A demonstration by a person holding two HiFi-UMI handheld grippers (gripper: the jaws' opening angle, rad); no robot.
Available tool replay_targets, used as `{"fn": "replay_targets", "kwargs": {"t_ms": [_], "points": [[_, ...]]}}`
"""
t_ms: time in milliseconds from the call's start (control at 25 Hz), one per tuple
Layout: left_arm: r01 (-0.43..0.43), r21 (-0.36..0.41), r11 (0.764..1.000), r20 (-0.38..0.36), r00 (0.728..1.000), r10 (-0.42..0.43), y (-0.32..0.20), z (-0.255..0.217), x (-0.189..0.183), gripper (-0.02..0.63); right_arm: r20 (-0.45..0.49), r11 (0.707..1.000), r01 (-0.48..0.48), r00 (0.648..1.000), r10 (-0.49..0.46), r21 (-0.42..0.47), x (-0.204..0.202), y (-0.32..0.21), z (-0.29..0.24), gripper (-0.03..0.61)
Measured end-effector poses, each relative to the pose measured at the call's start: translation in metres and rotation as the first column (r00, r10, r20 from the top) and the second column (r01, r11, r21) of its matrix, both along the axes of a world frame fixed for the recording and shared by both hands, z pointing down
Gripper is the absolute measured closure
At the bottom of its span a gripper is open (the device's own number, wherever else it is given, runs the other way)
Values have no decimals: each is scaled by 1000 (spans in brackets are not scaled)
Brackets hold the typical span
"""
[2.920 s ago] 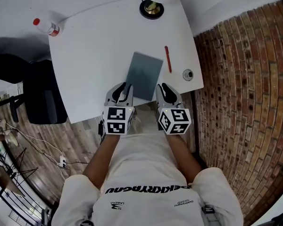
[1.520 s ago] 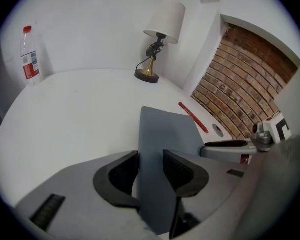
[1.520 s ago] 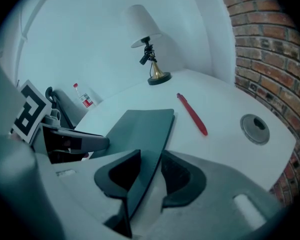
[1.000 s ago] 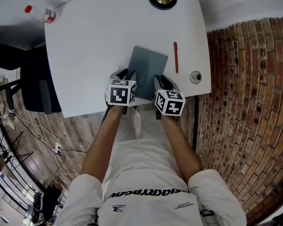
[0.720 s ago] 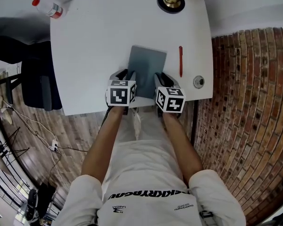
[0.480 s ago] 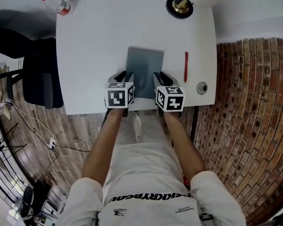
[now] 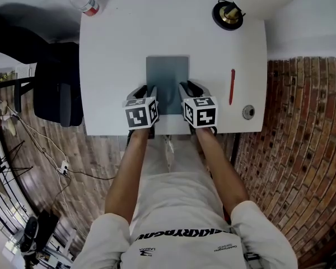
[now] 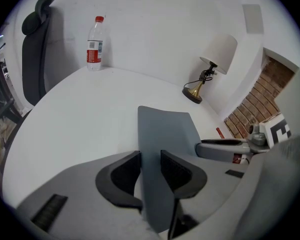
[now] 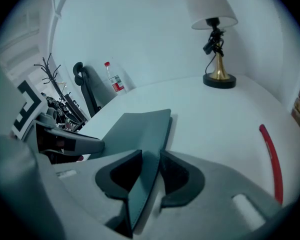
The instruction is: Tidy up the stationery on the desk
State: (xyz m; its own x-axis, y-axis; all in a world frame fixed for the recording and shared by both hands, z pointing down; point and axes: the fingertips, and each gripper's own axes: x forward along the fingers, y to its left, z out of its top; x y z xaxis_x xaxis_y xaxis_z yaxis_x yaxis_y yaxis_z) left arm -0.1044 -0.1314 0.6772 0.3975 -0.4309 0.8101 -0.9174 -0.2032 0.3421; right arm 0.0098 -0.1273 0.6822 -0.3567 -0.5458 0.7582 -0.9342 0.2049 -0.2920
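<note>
Desk (image 7: 117, 49), mid tidy-up: a person stands at the near edge w/ both tools clamped on a thin grey notebook (image 7: 167, 74) lying at the middle of that edge. L gripper (image 8: 150, 166) has its jaws closed down on the notebook's near left corner, w/ only the sheet's thickness btwn them. R gripper (image 9: 150, 166) is closed the same way on the near right corner. The near end looks slightly raised; whether the far end touches the desk can't be told. A red pen (image 7: 232, 86) lies near the right edge and a small round item (image 7: 248, 112) by the near right corner, w/ a lamp (image 7: 228, 14) at the far right corner and a bottle (image 7: 82, 0) at the far left. Risks, as this onlooker reads it: the notebook looks thin and floppy, so uneven pull from the two hands could twist or crease it, or let it slide out of one grip. It sits right at the near edge, so a slip there prob. means a drop to the floor. A swing to the right could sweep the pen off.
</note>
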Motion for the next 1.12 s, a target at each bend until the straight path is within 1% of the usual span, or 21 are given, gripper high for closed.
{"fn": "replay_targets", "kwargs": {"t_ms": [120,280,440,640,720,800,920,1000,1040,1120], "points": [[10,4,1000,0,1000,-10,-4,2,-10,489,6,1000,20,1000,-20,-5,-9,-5,0,476],[23,16,1000,17,1000,-24,-8,1,-19,489,9,1000,16,1000,-16,-11,-18,-8,-1,476],[16,10,1000,17,1000,-16,-8,2,-22,489,-11,1000,22,1000,-22,-12,-20,-7,1,463],[18,11,1000,18,1000,-19,-6,4,-23,489,-48,999,52,998,-51,16,-21,-10,1,457],[13,18,1000,18,1000,-14,-6,5,-22,489,-48,999,48,998,-47,20,-20,-10,1,457],[6,38,999,24,1000,-7,-7,3,-23,489,-42,999,30,999,-28,33,-16,-10,-4,457],[4,94,996,48,999,-8,-8,-12,-29,489,-42,996,-4,999,7,87,-1,-11,-25,458],[-2,139,990,35,999,-3,-8,-27,-28,489,-56,992,-19,998,26,122,13,-10,-41,457],[-8,166,986,26,1000,3,-7,-34,-26,496,-63,990,-26,997,35,135,21,-8,-48,459],[-22,219,975,22,1000,17,-3,-49,-23,537,-63,987,-43,997,53,152,35,-3,-61,458]]}}
